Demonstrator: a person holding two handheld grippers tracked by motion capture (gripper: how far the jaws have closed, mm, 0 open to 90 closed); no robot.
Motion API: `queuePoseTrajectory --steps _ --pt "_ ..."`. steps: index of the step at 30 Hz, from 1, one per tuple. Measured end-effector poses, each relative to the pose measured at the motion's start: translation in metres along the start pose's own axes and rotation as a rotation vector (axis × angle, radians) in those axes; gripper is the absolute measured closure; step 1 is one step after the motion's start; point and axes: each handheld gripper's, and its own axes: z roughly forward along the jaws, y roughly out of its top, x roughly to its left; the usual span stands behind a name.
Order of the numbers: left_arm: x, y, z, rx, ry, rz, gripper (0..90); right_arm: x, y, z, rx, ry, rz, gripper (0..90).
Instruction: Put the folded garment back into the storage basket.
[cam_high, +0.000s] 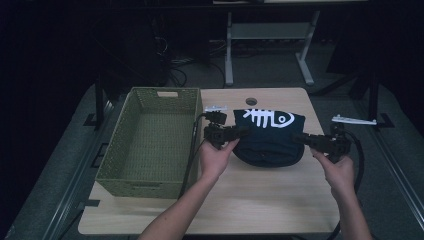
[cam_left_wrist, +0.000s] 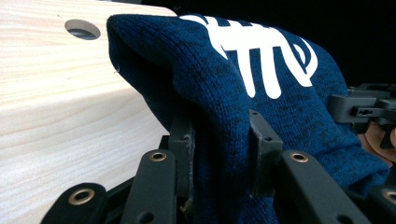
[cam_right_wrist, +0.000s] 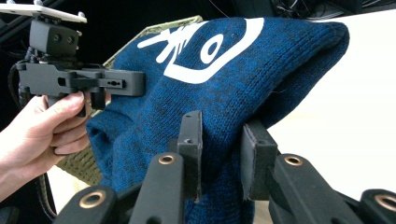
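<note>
A dark blue knitted garment (cam_high: 270, 137) with a white fish-skeleton print hangs stretched between my two grippers above the wooden table (cam_high: 280, 200). My left gripper (cam_high: 244, 132) is shut on the garment's left edge, and the knit (cam_left_wrist: 261, 93) bunches between its pads in the left gripper view. On the opposite side my right gripper (cam_high: 299, 138) is shut on the right edge; the right gripper view has the fabric (cam_right_wrist: 233, 84) pinched between its pads, with the other hand and its gripper (cam_right_wrist: 137, 84) farther off at the left.
An empty green woven basket (cam_high: 150, 181) stands on the left part of the table, close to the left hand. A round cable hole (cam_high: 251, 101) sits near the table's far edge. Desk legs and cables lie on the dark floor beyond.
</note>
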Motion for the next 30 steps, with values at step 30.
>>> queuePoseTrajectory --steps 30 --pt "0.015 0.025 -0.047 -0.032 -0.018 -0.005 66.9 0.034 0.034 0.02 0.006 0.058 -0.044 72.4"
